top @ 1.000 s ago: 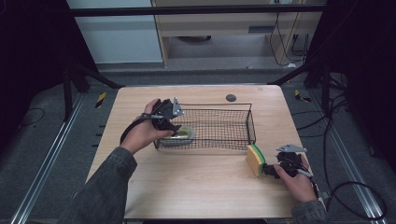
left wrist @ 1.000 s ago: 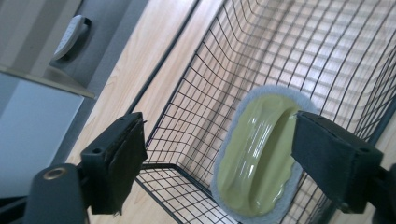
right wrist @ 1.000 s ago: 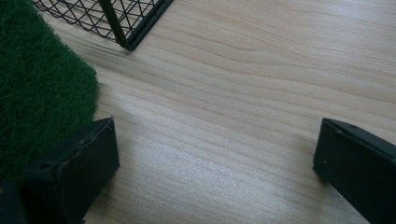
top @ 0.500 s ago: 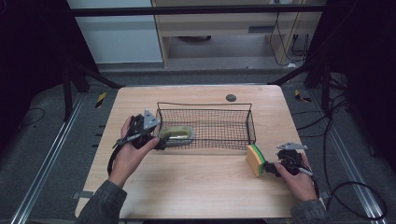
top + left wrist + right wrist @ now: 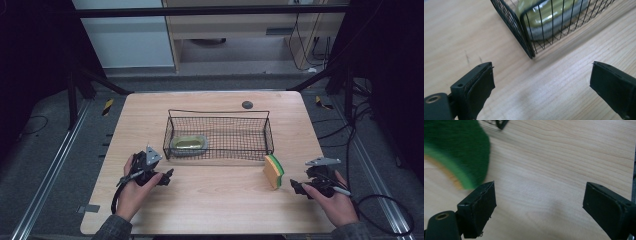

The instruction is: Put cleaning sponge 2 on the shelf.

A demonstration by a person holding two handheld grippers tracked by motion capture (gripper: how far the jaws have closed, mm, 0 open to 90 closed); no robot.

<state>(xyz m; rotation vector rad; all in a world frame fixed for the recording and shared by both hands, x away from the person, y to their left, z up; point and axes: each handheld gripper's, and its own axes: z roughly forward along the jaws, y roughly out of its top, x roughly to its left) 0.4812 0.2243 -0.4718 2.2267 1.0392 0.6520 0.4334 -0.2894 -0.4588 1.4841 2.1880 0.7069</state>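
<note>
The left tool has left the basket: a second ago it reached over the basket's left end, above the tin; now it sits on the tabletop toward the near left corner, jaws spread and empty. The right tool has drawn back from the sponge, now apart from it near the right edge, jaws wide.

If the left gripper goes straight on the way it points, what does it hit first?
Probably the near corner of the wire basket, with the green dish behind the mesh; the left gripper has bare table before that.
</note>
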